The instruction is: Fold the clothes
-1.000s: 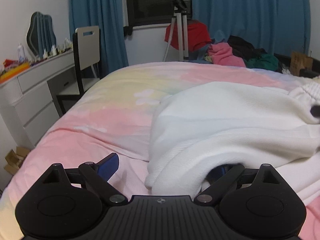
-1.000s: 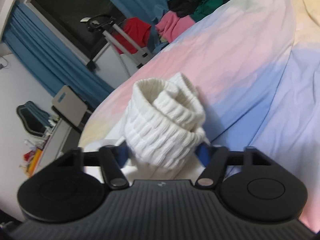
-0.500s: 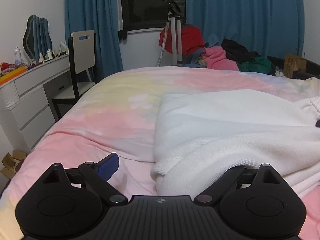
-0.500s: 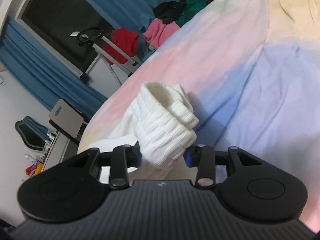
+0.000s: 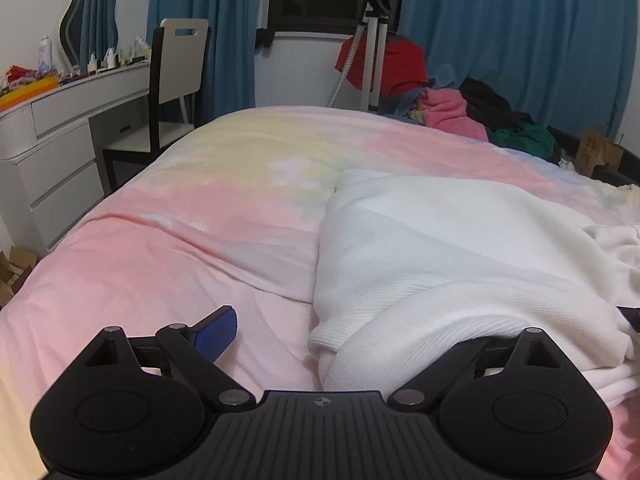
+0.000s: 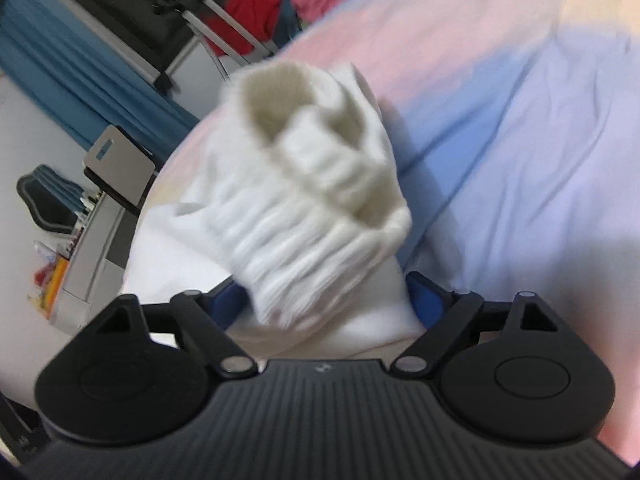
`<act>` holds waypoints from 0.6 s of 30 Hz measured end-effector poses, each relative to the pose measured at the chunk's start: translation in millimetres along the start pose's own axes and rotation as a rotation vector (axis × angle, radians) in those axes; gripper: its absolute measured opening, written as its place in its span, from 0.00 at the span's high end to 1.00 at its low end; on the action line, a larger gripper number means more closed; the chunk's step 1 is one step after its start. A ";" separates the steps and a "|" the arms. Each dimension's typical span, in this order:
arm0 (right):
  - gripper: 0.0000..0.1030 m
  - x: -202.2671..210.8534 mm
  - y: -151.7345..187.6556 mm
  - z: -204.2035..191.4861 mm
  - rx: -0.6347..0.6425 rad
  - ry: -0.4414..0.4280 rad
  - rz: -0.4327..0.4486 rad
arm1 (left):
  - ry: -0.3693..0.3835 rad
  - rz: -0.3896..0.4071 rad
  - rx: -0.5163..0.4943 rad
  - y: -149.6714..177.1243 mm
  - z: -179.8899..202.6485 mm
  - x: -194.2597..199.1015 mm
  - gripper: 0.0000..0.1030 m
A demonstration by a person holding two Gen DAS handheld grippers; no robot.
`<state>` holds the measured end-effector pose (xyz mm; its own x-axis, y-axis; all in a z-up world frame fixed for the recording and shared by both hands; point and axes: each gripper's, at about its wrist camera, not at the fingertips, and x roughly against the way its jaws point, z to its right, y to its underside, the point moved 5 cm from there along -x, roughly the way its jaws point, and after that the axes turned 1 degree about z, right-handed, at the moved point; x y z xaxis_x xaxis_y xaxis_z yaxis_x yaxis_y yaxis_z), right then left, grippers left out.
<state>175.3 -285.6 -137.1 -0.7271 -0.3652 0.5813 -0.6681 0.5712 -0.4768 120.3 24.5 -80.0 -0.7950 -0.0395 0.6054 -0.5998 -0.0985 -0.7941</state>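
1. Left gripper: jaws wide apart, blue pad bare over the pastel duvet; right finger buried under the white sweater's hem fold. Unchanged over the last second, only the view tilted.
2. White sweater: spread flat on the bed's right half.
3. Right gripper: jaws wider than 0.5 s ago, loosely around the ribbed cuff, blurred from motion. Probably letting the sleeve go after laying it over; grip cannot be confirmed.
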 end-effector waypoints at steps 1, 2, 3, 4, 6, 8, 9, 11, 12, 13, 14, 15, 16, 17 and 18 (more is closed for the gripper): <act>0.14 -2.1 0.3 0.6 -0.009 -0.007 0.001 | 0.001 -0.002 0.008 -0.1 -0.8 -1.0 0.07; 0.13 -1.4 0.8 -2.4 0.013 -0.007 0.003 | 0.004 -0.006 0.023 0.1 -2.7 -2.2 0.07; 0.13 -0.7 1.3 -5.4 0.036 -0.007 0.006 | 0.006 -0.012 0.039 0.4 -4.8 -3.5 0.06; 0.14 0.1 1.8 -8.5 0.058 -0.007 0.009 | 0.008 -0.021 0.055 0.9 -5.8 -4.7 0.06; 0.24 4.2 2.4 -15.5 0.102 -0.009 0.026 | 0.019 -0.039 0.088 1.8 -9.5 -7.3 0.06; 0.39 11.2 2.7 -23.6 0.146 -0.013 0.057 | 0.025 -0.050 0.089 1.9 -9.1 -7.5 0.06; 0.49 14.8 1.1 -27.6 0.165 -0.013 0.071 | 0.026 -0.055 0.084 1.9 -7.9 -7.3 0.06; 0.60 22.6 -2.3 -35.4 0.196 -0.016 0.104 | 0.048 -0.089 0.073 1.8 -6.6 -5.4 0.07; 0.62 26.7 -4.1 -38.7 0.209 -0.016 0.120 | 0.066 -0.111 0.072 1.7 -6.7 -3.4 0.07; 0.64 30.7 -5.9 -42.0 0.222 -0.016 0.135 | 0.096 -0.130 0.087 1.1 -8.7 0.9 0.07; 0.64 32.8 -7.6 -44.9 0.229 -0.015 0.146 | 0.135 -0.151 0.113 0.2 -11.7 6.3 0.07; 0.65 33.8 -8.1 -46.6 0.232 -0.012 0.150 | 0.186 -0.174 0.143 -0.8 -13.9 11.5 0.06; 0.65 34.7 -8.6 -48.2 0.236 -0.009 0.155 | 0.250 -0.197 0.177 -2.5 -16.4 17.4 0.05; 0.65 35.7 -8.2 -49.1 0.240 -0.004 0.157 | 0.316 -0.204 0.216 -4.9 -19.1 23.4 0.04; 0.65 35.0 -8.2 -49.9 0.240 0.000 0.158 | 0.369 -0.194 0.258 -7.4 -21.9 28.7 0.02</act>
<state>163.3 -266.3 -79.9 -0.8254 -0.2856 0.4870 -0.5644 0.4311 -0.7040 99.9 45.8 -57.8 -0.6780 0.3539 0.6442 -0.7349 -0.3139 -0.6011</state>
